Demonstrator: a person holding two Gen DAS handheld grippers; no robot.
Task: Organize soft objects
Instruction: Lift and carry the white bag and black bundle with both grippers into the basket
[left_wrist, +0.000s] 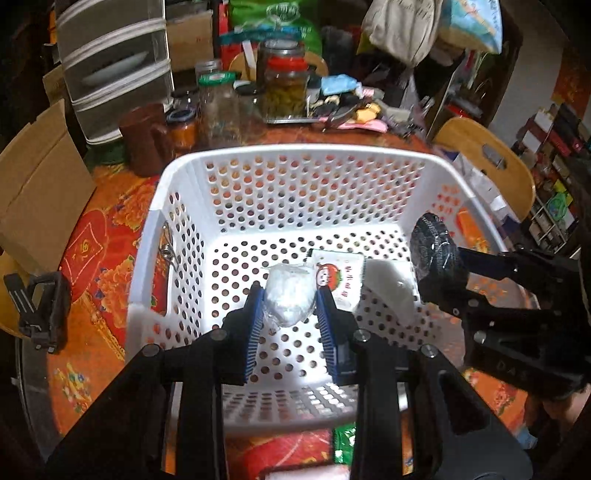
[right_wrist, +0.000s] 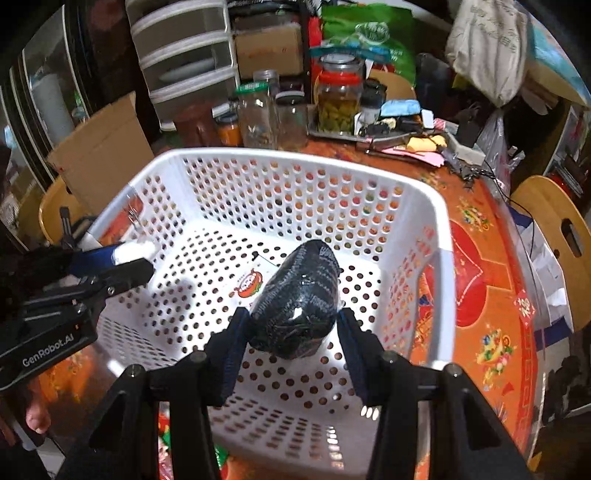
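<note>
A white perforated basket (left_wrist: 295, 155) stands on the table, also in the right wrist view (right_wrist: 295, 157). My left gripper (left_wrist: 290, 299) is shut on a clear-wrapped white soft bundle (left_wrist: 288, 297) and holds it over the basket floor; this gripper shows at the basket's left rim in the right wrist view (right_wrist: 129, 262). My right gripper (right_wrist: 293, 325) is shut on a black knitted bundle in clear wrap (right_wrist: 299, 299), held over the basket; it shows at the right in the left wrist view (left_wrist: 434, 251). A white packet with a tomato print (left_wrist: 340, 277) and a white pad (left_wrist: 389, 284) lie on the basket floor.
Glass jars (left_wrist: 284, 88) and a brown mug (left_wrist: 144, 136) stand behind the basket. A drawer unit (left_wrist: 114, 62) and cardboard (left_wrist: 40, 184) are at the left. A wooden chair (left_wrist: 491, 162) is at the right. A green packet (left_wrist: 343, 443) lies in front of the basket.
</note>
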